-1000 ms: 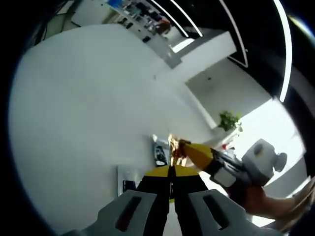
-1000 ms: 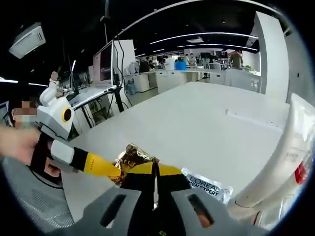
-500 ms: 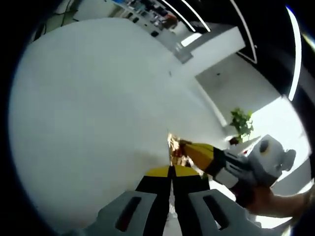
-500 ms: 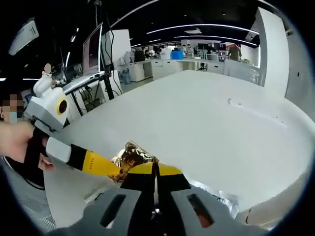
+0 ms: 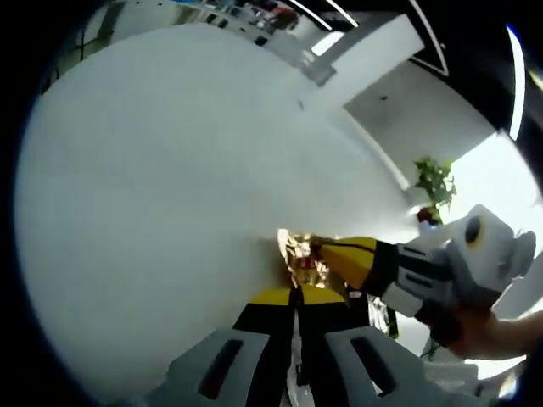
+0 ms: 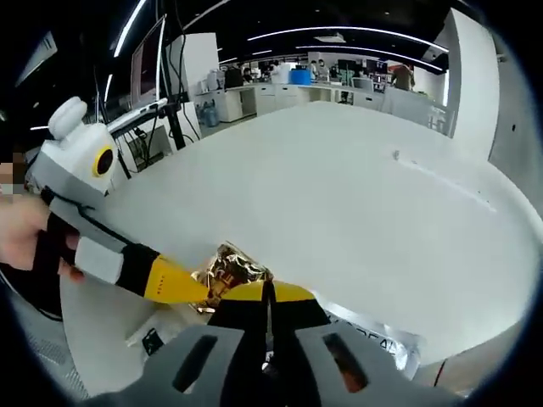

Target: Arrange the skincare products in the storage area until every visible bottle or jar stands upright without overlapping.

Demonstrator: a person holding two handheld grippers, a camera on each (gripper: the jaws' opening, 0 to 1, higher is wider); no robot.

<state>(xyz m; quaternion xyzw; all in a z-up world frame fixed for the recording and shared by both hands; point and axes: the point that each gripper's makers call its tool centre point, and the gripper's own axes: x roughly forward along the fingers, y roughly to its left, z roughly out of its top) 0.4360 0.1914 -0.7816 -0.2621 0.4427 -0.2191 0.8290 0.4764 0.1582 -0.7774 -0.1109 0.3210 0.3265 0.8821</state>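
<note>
A crumpled gold foil packet point(image 5: 297, 254) hangs over the white table point(image 5: 153, 170) between both grippers. My left gripper point(image 5: 295, 292) is shut, with the packet's lower edge at its yellow tips. My right gripper point(image 5: 316, 248) comes in from the right and pinches the packet's other side. In the right gripper view the same gold packet point(image 6: 233, 270) sits just above my right gripper point(image 6: 267, 290), which is shut, while my left gripper point(image 6: 206, 292) reaches it from the left. A silver sachet point(image 6: 373, 339) lies flat on the table to the right of the jaws.
The white table point(image 6: 339, 170) stretches far ahead. A monitor point(image 6: 144, 68) and desks stand at the back left, and a plant point(image 5: 434, 178) stands by the white wall. A person's hand point(image 6: 21, 237) holds the left gripper.
Both views have tilted and shifted with the hands. The white tube at the right edge of the right gripper view has left the picture. Both grippers stay together on the gold packet.
</note>
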